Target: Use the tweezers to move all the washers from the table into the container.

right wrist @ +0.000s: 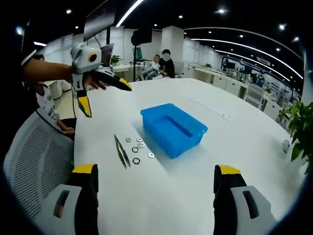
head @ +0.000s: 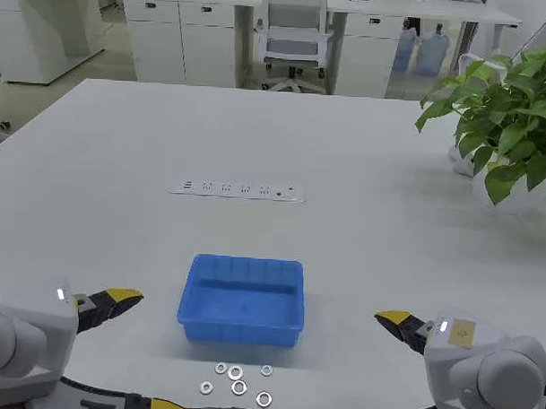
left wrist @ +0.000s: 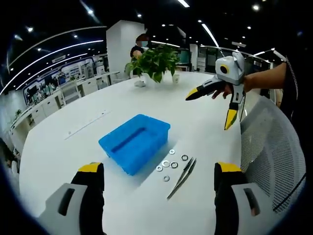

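Note:
A blue container [head: 241, 299] sits on the white table [head: 346, 171], empty as far as I can see. Several metal washers [head: 237, 381] lie loose just in front of it, nearer to me. The tweezers [left wrist: 182, 177] lie flat on the table beside the washers [left wrist: 171, 162], untouched. My left gripper [head: 156, 351] hovers open to the left of the container, apart from everything. My right gripper [head: 359, 369] hovers open to the right. In the right gripper view the tweezers [right wrist: 122, 150] lie left of the washers [right wrist: 138, 149] and the container [right wrist: 173, 128].
A white power strip [head: 238, 190] lies flat beyond the container. A potted plant [head: 509, 114] stands at the table's right edge. A mesh chair back [left wrist: 274, 147] is at the near side. White desks and an office chair [head: 292, 44] stand behind.

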### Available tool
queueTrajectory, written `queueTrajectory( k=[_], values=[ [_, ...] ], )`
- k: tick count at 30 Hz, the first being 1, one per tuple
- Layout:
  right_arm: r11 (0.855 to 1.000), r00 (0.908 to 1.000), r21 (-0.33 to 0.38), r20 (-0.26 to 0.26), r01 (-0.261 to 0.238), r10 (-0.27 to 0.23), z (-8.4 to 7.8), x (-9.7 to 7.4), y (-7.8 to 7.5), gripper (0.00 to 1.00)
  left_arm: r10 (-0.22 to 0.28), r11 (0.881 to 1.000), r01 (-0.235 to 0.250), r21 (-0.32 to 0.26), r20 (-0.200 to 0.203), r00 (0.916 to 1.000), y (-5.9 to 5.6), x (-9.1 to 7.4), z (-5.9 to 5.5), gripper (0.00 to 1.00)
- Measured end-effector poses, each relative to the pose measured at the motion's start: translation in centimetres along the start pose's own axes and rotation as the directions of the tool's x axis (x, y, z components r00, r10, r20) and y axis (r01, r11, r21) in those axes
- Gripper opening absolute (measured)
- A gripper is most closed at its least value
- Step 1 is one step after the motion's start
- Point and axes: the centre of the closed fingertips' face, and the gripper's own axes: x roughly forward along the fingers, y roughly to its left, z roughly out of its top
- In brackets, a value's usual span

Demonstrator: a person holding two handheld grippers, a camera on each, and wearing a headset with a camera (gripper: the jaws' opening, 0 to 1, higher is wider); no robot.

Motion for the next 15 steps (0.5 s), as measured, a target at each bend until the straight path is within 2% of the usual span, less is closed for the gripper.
queueTrajectory(
  k=[15],
  values=[
    [1.000,1.0000,0.004,0.009,-0.003,0.003,0.19,0.16,0.17,0.98,0.004,1.000,-0.004,-0.014,0.009,1.0000,0.31,-0.26,-0.13,0.99]
  ],
)
